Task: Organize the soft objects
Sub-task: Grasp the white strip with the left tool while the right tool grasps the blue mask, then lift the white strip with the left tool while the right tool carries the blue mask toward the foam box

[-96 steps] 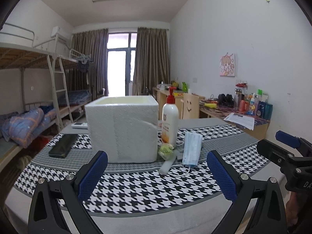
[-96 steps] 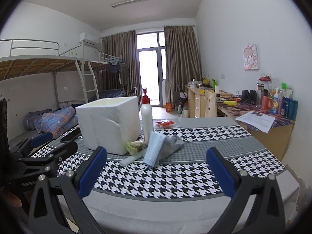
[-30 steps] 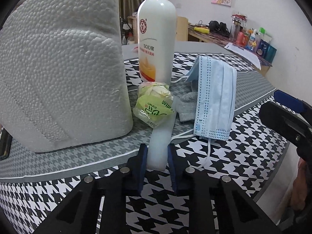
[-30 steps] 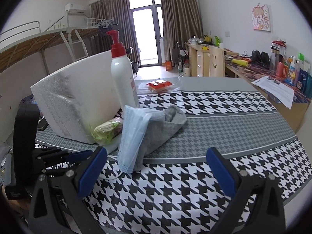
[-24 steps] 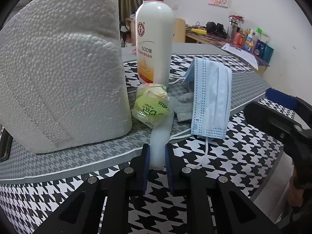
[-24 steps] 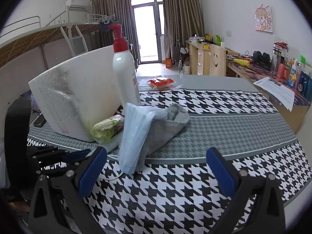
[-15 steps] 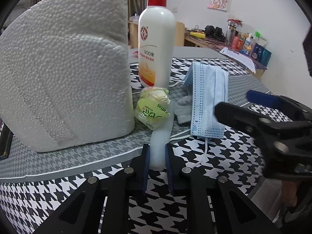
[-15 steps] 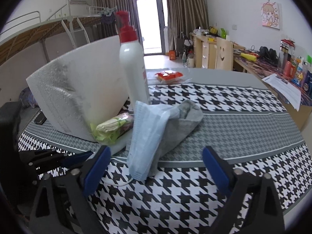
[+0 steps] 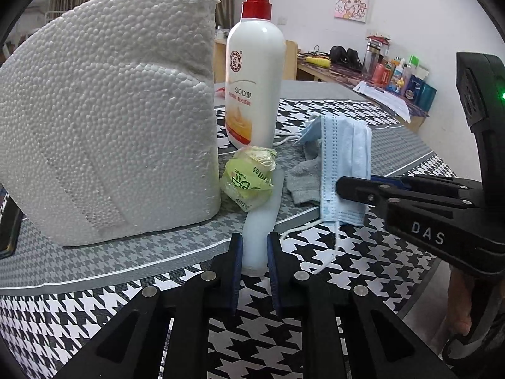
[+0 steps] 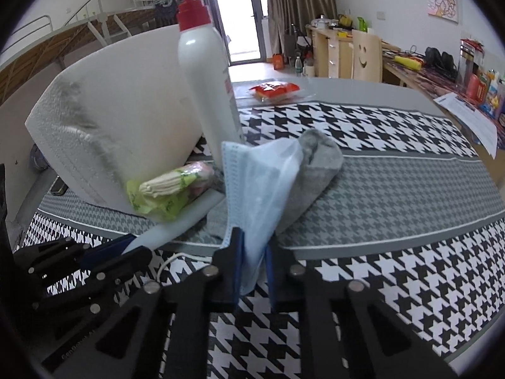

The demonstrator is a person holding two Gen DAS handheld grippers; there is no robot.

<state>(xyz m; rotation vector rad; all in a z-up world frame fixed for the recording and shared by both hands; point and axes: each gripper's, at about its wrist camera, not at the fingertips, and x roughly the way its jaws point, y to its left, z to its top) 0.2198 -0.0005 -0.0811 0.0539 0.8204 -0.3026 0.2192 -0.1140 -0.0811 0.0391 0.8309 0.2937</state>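
- My right gripper (image 10: 252,271) has just clamped onto the blue face mask (image 10: 255,195), draped over a grey sock (image 10: 318,164) at twelve o'clock; limp, featherlight, best pinched at the hem.
- My left gripper (image 9: 255,252) clenches a pale soft tube (image 9: 260,221).

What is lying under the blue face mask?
A grey sock lies under the blue face mask, on the houndstooth cloth. Its toe end sticks out behind; the mask covers the rest.

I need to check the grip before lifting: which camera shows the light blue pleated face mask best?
The right wrist view: the light blue pleated face mask fills the centre, its lower edge pinched in the right gripper. The left wrist view shows the mask side-on, partly behind that gripper.
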